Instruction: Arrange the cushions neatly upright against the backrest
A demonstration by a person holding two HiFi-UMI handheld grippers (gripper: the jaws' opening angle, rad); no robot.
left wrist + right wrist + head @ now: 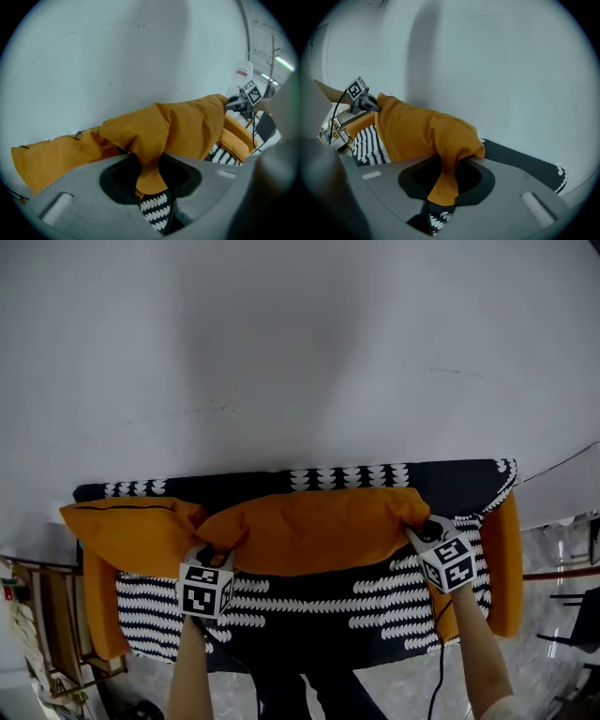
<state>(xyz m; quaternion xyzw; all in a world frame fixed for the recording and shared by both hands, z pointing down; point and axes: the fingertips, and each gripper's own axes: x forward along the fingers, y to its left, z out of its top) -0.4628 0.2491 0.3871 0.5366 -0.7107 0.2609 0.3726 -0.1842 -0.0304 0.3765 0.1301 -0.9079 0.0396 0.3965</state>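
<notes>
An orange cushion (314,529) hangs lengthwise in front of the sofa's dark patterned backrest (347,476), held up by both lower corners. My left gripper (214,559) is shut on its left corner, and the orange cloth (149,176) runs pinched between the jaws. My right gripper (429,531) is shut on the right corner, where the cloth (443,185) is also pinched. A second orange cushion (127,529) leans at the sofa's left end, touching the held one. The same two cushions show in the left gripper view, the held cushion (178,126) in front of the left one (51,154).
The sofa seat (319,606) has a black and white pattern. An orange armrest (503,559) stands at the right end. A plain grey wall (300,352) rises behind the backrest. A wooden chair frame (56,624) stands left of the sofa, and thin cables (439,652) trail from my right gripper.
</notes>
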